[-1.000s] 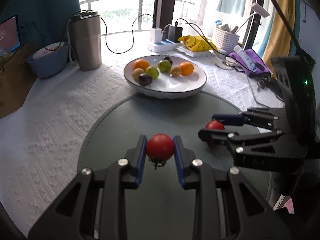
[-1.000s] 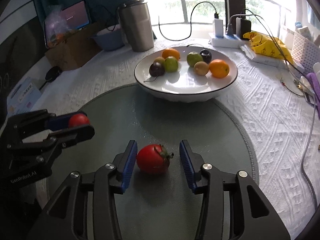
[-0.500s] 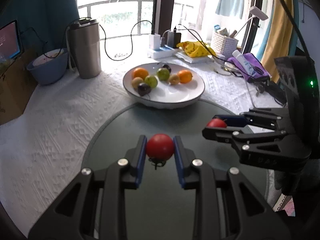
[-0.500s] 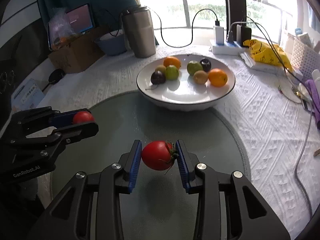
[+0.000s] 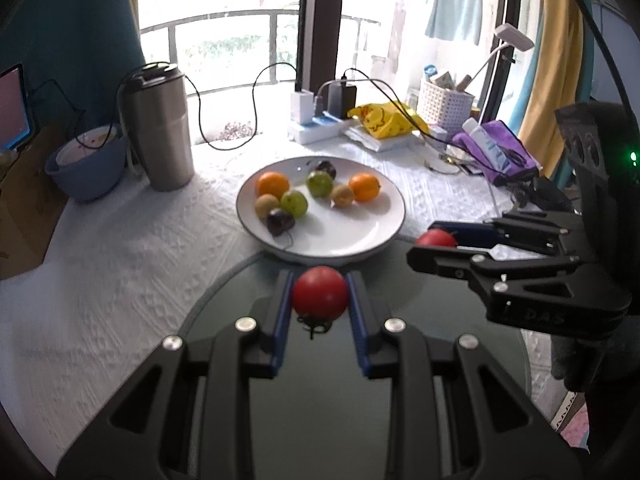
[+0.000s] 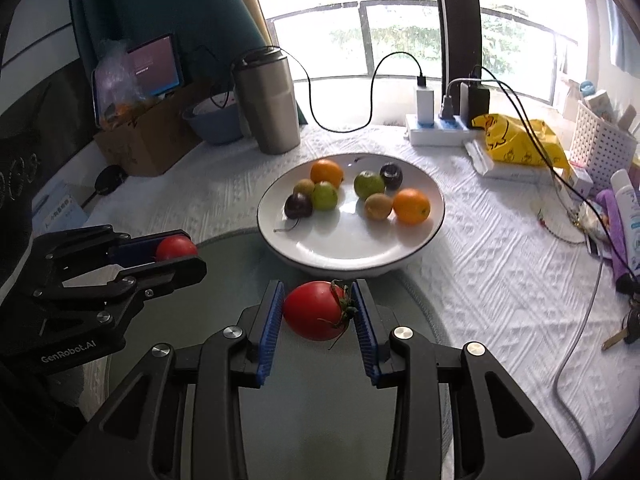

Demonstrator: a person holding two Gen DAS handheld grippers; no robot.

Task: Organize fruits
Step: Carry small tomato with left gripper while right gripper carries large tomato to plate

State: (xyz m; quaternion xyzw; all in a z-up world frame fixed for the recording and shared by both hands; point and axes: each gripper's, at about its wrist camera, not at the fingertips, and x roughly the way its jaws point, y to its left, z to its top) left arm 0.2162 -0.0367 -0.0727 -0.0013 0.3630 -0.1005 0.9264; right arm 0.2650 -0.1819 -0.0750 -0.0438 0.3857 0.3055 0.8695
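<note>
My left gripper (image 5: 319, 294) is shut on a red tomato (image 5: 319, 292), held above the dark round mat (image 5: 320, 420) just short of the white plate (image 5: 384, 232). My right gripper (image 6: 318, 310) is shut on a larger red tomato (image 6: 314, 310) with a green stem, also lifted in front of the plate (image 6: 352, 256). The plate holds two oranges, green fruits, kiwis and dark plums. Each gripper shows in the other's view: the right one (image 5: 434, 240) with its tomato to my right, the left one (image 6: 176, 250) to my left.
A steel tumbler (image 5: 158, 128) and a blue bowl (image 5: 86, 164) stand behind the plate on the left. A power strip with cables (image 6: 440, 128), a yellow bag (image 6: 520, 136), a white basket (image 6: 600, 140) and purple cloth with a tube (image 5: 496, 152) crowd the back right. White textured tablecloth (image 5: 120, 260) surrounds the mat.
My right gripper closed on its tomato and lifted it off the mat. Both grippers have moved forward and up toward the plate with their tomatoes.
</note>
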